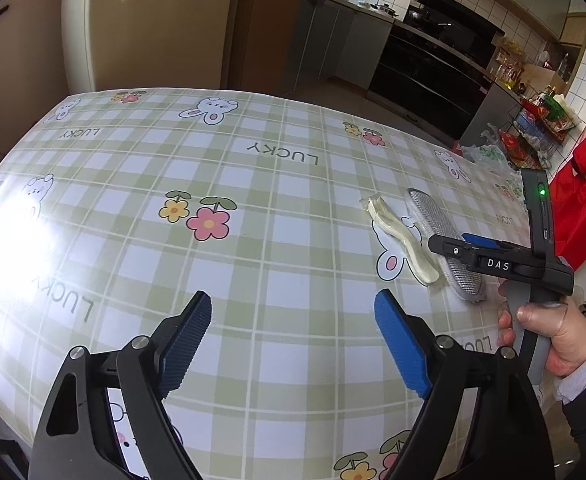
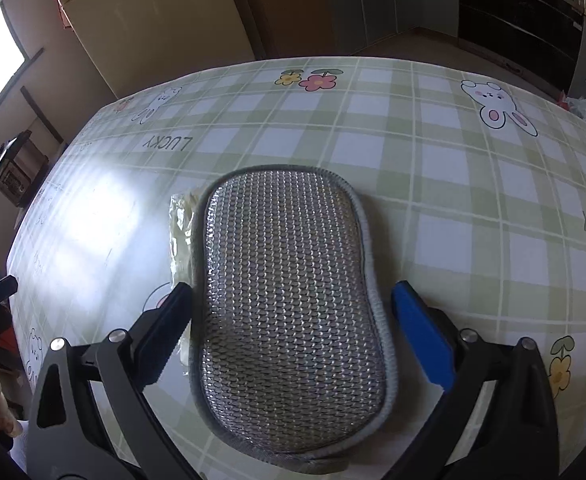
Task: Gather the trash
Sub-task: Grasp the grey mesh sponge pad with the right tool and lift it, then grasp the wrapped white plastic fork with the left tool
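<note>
My right gripper (image 2: 291,316) spread wide, straddling silver mesh scrub pad (image 2: 289,308) flat on checked bench (image 2: 433,184), pads clear of its edges. Crumpled clear wrapper (image 1: 403,236) touching pad's left side. My left gripper (image 1: 293,340) spread, holding nothing, hovering.

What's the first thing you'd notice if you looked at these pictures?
The shiny silver scrubbing pad fills the right wrist view, lying flat between the open fingers of the right gripper. A pale crumpled wrapper lies right beside it on the bunny-and-flower tablecloth, while the left gripper hovers open and empty.
</note>
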Demonstrator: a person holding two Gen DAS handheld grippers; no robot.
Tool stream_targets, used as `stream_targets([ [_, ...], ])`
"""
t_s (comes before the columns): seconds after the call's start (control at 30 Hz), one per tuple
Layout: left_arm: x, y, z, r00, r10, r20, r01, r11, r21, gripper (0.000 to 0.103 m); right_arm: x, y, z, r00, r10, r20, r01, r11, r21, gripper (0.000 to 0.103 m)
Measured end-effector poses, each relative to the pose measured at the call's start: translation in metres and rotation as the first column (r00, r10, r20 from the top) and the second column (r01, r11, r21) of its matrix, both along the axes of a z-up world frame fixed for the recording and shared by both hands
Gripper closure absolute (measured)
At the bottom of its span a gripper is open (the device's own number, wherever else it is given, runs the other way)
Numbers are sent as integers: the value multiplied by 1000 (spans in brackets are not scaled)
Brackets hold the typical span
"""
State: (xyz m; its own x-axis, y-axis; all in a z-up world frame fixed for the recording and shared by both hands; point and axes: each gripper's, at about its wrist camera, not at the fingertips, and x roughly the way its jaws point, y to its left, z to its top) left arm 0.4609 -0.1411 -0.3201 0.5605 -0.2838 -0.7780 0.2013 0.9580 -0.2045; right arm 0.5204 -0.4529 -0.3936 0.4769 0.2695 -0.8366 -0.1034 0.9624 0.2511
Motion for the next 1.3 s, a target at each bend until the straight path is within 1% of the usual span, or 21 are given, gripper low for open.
stream_targets([
  [0.07,5,-9,-3,1000,-16,-11,16,1000,-9,23,-2,-7,1,1000,-20,-6,21,999,28,14],
  [0.1,9,-15,-4,999,-26,-19,26,1000,-13,23,-3,-11,2,1000,-25,-11,26,998,49,15],
  [0.2,17,-33,-11,997,-59,-43,58,998,-25,24,-7,-18,3,999,-37,-19,38,999,30,16],
  [0.3,29,-53,-17,993,-95,-65,92,995,-49,31,-16,-33,4,998,-64,-20,65,997,37,16],
  [0.33,34,-61,-19,991,-107,-77,102,993,-58,36,-18,-38,4,997,-72,-18,73,997,37,16],
  [0.37,39,-68,-22,990,-114,-85,109,992,-58,38,-21,-43,5,997,-81,-15,81,996,38,16],
  [0.5,56,-101,-31,987,-127,-97,124,991,-41,38,-33,-62,10,994,-111,3,111,992,59,16],
  [0.57,64,-115,-36,987,-118,-110,115,993,-33,38,-38,-67,13,994,-112,16,111,992,51,16],
  [0.73,82,-142,-45,990,-66,-123,68,998,17,42,-45,-72,20,994,-103,46,102,994,31,16],
  [0.8,90,-150,-50,990,-56,-132,64,996,57,42,-46,-71,24,994,-92,58,91,996,18,16],
  [0.87,95,-157,-56,987,-52,-149,69,991,115,43,-47,-71,29,994,-84,71,84,996,2,16],
  [0.9,96,-159,-55,989,-49,-137,68,988,136,44,-49,-71,31,994,-82,76,82,997,-1,16],
  [0.93,98,-159,-55,990,-48,-136,69,986,152,51,-50,-71,34,994,-80,79,80,997,-1,16],
  [0.97,99,-159,-55,989,-49,-138,71,985,158,64,-51,-70,38,993,-78,83,78,997,-3,16],
  [1.0,99,-158,-53,989,-59,-137,79,986,149,71,-53,-69,42,993,-75,91,77,997,-12,16],
  [1.03,97,-155,-52,988,-68,-137,88,985,149,81,-55,-67,47,992,-72,100,74,997,-20,16],
  [1.07,94,-151,-48,988,-73,-135,93,984,151,86,-57,-66,52,992,-67,110,71,997,-26,16],
  [1.2,73,-128,-32,992,-91,-86,102,986,135,87,-70,-55,72,990,-44,138,51,998,-44,16],
  [1.3,55,-105,-16,994,-91,-57,98,988,120,87,-81,-38,88,986,-21,164,30,998,-51,16],
])
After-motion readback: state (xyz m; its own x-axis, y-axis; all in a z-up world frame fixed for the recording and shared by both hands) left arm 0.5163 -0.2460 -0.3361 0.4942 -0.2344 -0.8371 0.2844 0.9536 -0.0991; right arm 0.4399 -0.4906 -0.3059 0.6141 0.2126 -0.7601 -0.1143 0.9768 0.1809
